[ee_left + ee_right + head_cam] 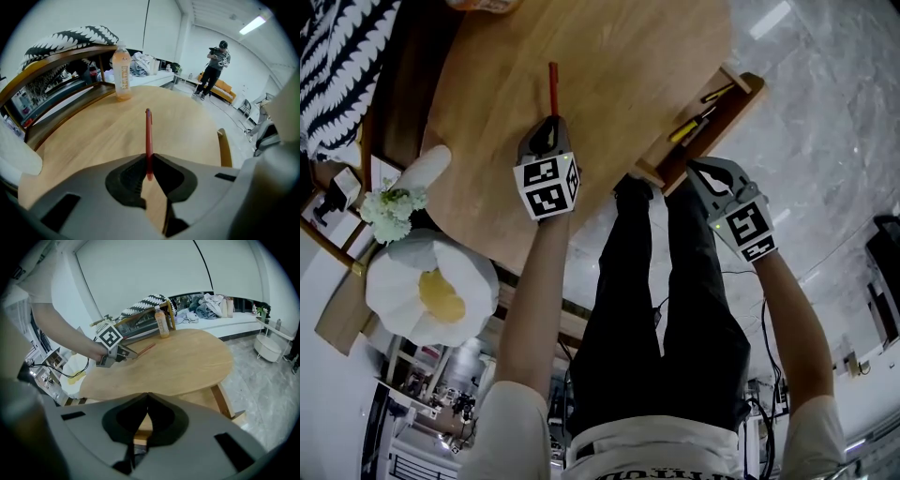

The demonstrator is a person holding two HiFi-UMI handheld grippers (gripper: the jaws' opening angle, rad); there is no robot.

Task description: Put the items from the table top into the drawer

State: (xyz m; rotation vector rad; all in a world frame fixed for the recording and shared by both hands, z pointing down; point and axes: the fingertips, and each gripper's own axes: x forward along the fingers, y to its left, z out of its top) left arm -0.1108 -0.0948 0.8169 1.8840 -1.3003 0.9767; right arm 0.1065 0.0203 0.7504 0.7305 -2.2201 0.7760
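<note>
A red pen [552,87] sticks out over the wooden table [619,66], pinched at its lower end by my left gripper [551,120]. In the left gripper view the pen [148,133] stands straight up between the pads, with my left gripper [149,158] shut on it. An orange drink bottle [122,72] stands at the table's far side. The open drawer [748,91] juts from the table's right side and holds yellow-handled tools [688,127]. My right gripper [696,170] hangs just below the drawer's front, shut and empty [147,397].
A black-and-white striped cloth [337,56] lies over a wooden rack at the upper left. A white flower-shaped cushion [431,281] and small white flowers [391,211] sit at the left. The person's dark trousers [661,309] stand beside the table. Another person [215,65] stands far back.
</note>
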